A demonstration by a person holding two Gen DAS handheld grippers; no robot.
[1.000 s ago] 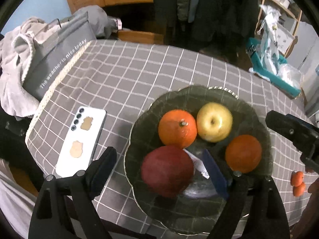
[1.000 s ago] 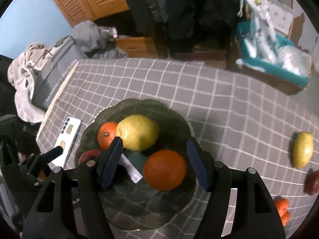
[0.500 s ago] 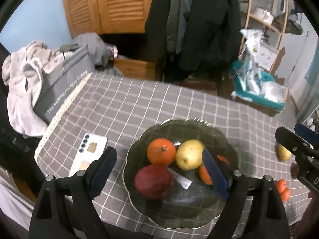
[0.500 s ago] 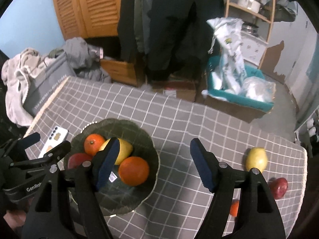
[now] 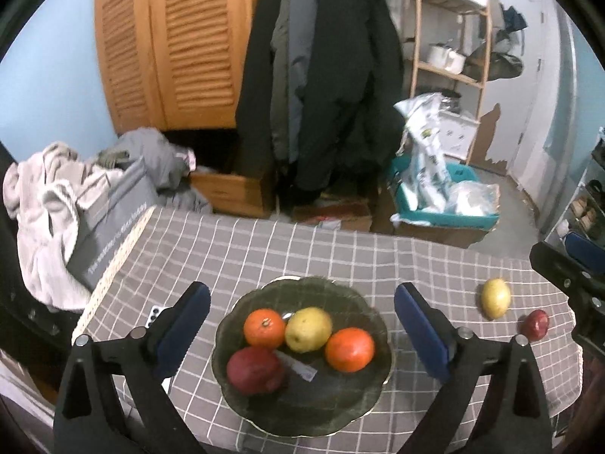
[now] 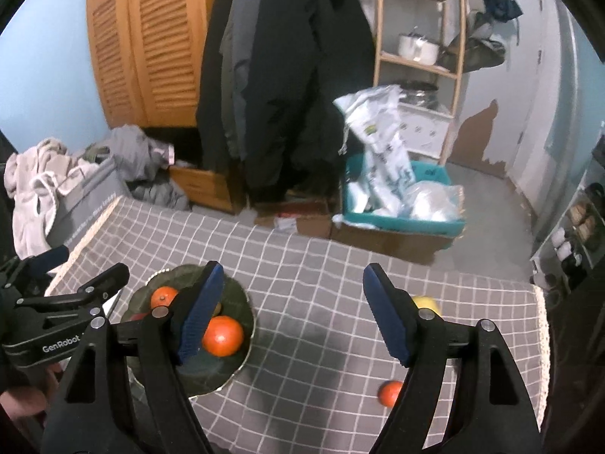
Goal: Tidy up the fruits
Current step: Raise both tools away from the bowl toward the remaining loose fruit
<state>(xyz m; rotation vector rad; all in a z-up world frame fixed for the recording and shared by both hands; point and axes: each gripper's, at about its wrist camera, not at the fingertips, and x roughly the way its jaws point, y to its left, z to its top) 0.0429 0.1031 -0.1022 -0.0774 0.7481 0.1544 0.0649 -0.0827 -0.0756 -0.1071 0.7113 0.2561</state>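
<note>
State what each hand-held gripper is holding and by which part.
Nothing is held. The left hand-held gripper and the right hand-held gripper are both opening with nothing between their jaws.

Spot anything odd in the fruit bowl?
Yes: a white label or paper slip lies in the bowl among the fruit, beside the red apple. Everything else in it is fruit.

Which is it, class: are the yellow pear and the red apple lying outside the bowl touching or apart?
Apart. The left wrist view shows checked cloth between the pear and the apple.
</note>
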